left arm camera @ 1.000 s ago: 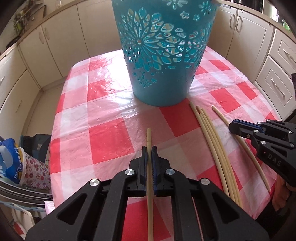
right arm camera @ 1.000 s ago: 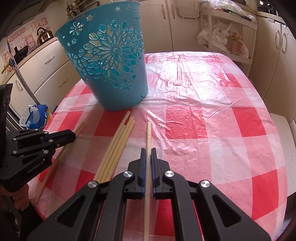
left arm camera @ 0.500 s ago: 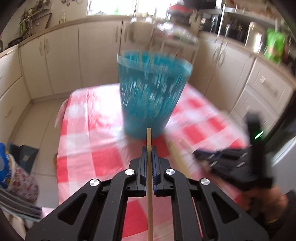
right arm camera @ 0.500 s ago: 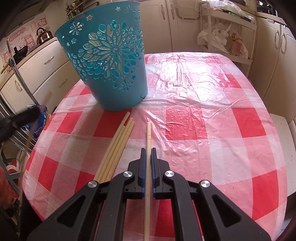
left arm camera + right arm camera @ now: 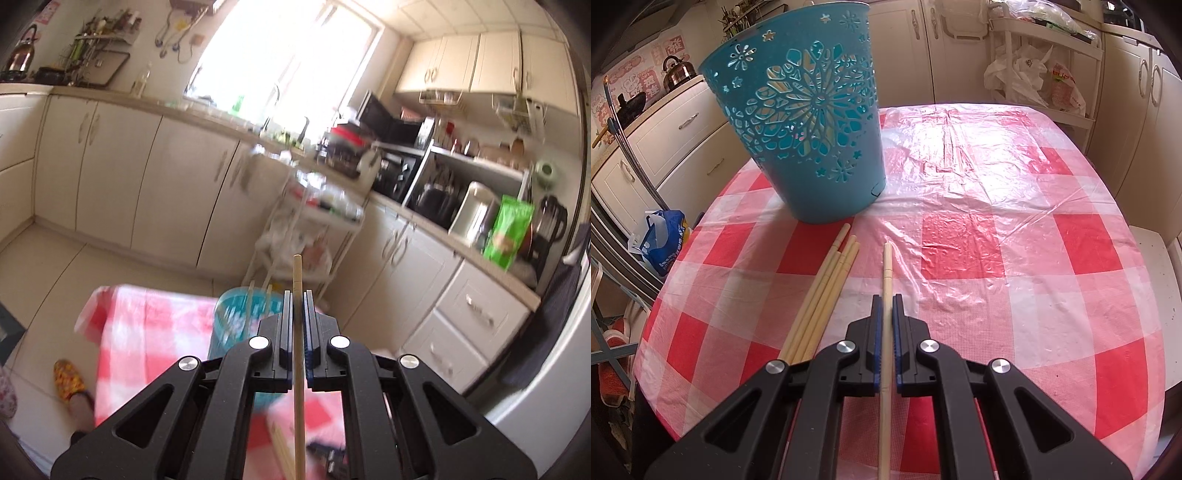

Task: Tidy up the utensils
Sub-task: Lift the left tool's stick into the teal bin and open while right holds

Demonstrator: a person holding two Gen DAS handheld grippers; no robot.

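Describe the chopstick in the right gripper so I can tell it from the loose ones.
On the red-and-white checked tablecloth, in front of the teal cut-out basket, lies a bundle of chopsticks. Just right of them, apart, one chopstick points toward the basket. It alone is clamped in the right gripper.

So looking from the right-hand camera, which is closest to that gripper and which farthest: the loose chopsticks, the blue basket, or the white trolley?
1. Loose chopsticks, just left of the right gripper.
2. Blue basket, farther back, left.
3. White trolley, beyond the table, right.
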